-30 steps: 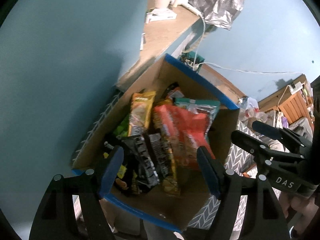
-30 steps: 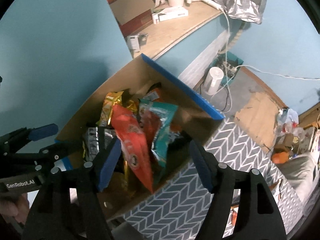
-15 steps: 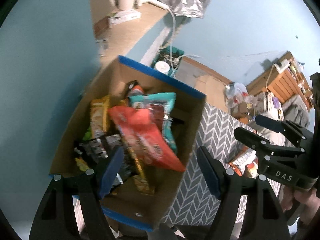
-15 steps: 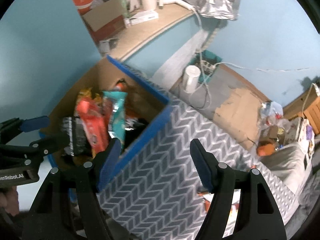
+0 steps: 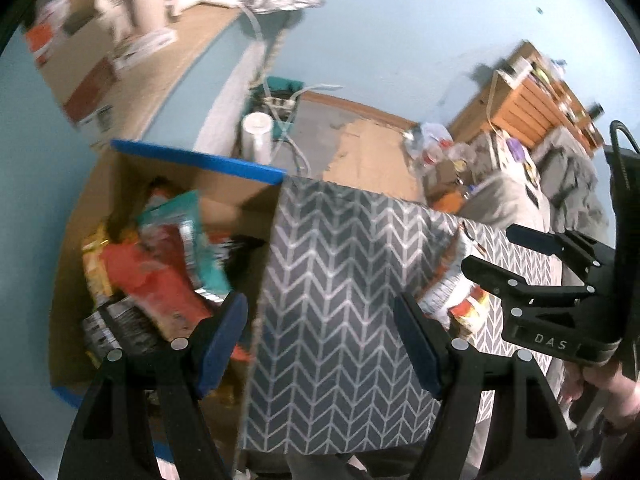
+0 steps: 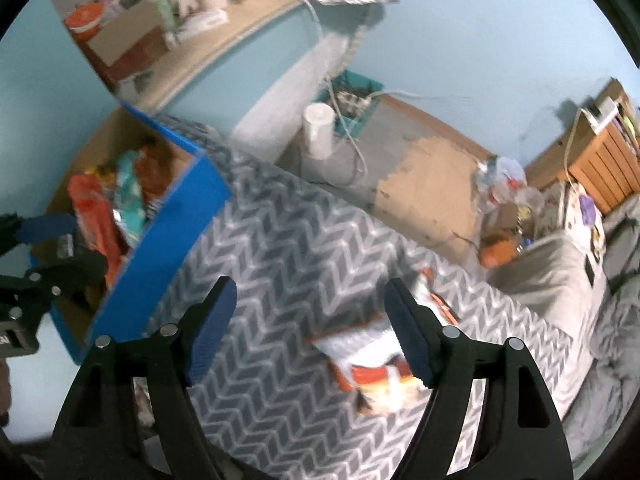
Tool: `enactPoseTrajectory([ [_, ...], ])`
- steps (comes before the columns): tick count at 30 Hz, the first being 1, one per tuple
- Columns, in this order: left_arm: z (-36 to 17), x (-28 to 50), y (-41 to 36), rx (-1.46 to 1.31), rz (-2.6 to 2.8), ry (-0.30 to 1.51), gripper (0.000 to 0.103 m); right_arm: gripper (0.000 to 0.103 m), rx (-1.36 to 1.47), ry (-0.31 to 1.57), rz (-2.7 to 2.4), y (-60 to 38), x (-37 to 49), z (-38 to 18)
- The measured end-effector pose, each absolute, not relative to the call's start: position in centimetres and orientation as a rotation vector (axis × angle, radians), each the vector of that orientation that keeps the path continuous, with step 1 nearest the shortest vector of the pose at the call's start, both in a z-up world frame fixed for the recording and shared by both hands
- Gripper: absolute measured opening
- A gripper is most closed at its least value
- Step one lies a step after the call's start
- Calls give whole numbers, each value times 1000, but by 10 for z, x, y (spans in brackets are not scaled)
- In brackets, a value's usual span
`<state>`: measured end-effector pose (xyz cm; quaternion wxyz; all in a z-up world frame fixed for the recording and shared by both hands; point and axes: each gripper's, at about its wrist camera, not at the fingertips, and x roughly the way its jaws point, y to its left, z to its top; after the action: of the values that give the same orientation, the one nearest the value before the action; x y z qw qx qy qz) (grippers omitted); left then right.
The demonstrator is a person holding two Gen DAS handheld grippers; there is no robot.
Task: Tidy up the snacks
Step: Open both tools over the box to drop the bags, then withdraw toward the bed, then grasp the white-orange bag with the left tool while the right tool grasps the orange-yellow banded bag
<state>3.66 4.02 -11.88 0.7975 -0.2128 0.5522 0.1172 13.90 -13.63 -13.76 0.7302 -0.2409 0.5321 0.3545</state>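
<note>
Left wrist view. The left gripper (image 5: 320, 336) pointed steeply down with its fingers (image 5: 220, 336) spread and released, nothing between them. Beneath lay a surface (image 5: 340, 264) covered in grey chevron-patterned cloth. To the left stood a cardboard box (image 5: 240, 208) with blue-taped rims, touching the cloth's edge and packed with snack packets: an orange-red packet (image 5: 152, 284), a teal packet (image 5: 192, 240), a yellow packet (image 5: 94, 268) and black bars (image 5: 116, 324). To the right, a white-and-orange snack bag (image 5: 448, 292) lay on the cloth, partly behind the right gripper (image 5: 516, 256), which a hand (image 5: 612, 388) held at the frame's right edge. The picture was motion-blurred.

Right wrist view. The right gripper (image 6: 308, 332) pointed down over the same surface (image 6: 280, 248); its jaws had just been opening and stood released, holding nothing. The white-and-orange snack bag (image 6: 372, 364) lay flat on the cloth, near the right finger and partly behind it, not touched by the pads as far as the blur allowed. The cardboard box (image 6: 168, 232) stood far left, its packets upright inside, with the left gripper (image 6: 44, 248) beside it. A white cylinder (image 6: 318, 132) stood on the floor beyond.
</note>
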Motion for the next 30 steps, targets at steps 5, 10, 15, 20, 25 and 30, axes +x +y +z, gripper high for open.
enactPoseTrajectory([
  [5, -130, 57, 15, -416, 172, 1228, 77, 77, -528, 1214, 733, -168, 153, -151],
  [10, -142, 71, -8, -382, 112, 1269, 80, 77, -497, 1269, 696, -195, 165, -167],
  [15, -156, 83, -27, -346, 69, 1311, 80, 77, -489, 1310, 686, -218, 169, -183],
  [20, -171, 88, -43, -316, 31, 1348, 80, 77, -499, 1342, 707, -231, 163, -197],
  [25, -184, 92, -56, -323, -2, 1378, 80, 77, -514, 1358, 738, -240, 156, -213],
  [30, -195, 98, -65, -321, -17, 1397, 80, 78, -522, 1377, 767, -241, 155, -230],
])
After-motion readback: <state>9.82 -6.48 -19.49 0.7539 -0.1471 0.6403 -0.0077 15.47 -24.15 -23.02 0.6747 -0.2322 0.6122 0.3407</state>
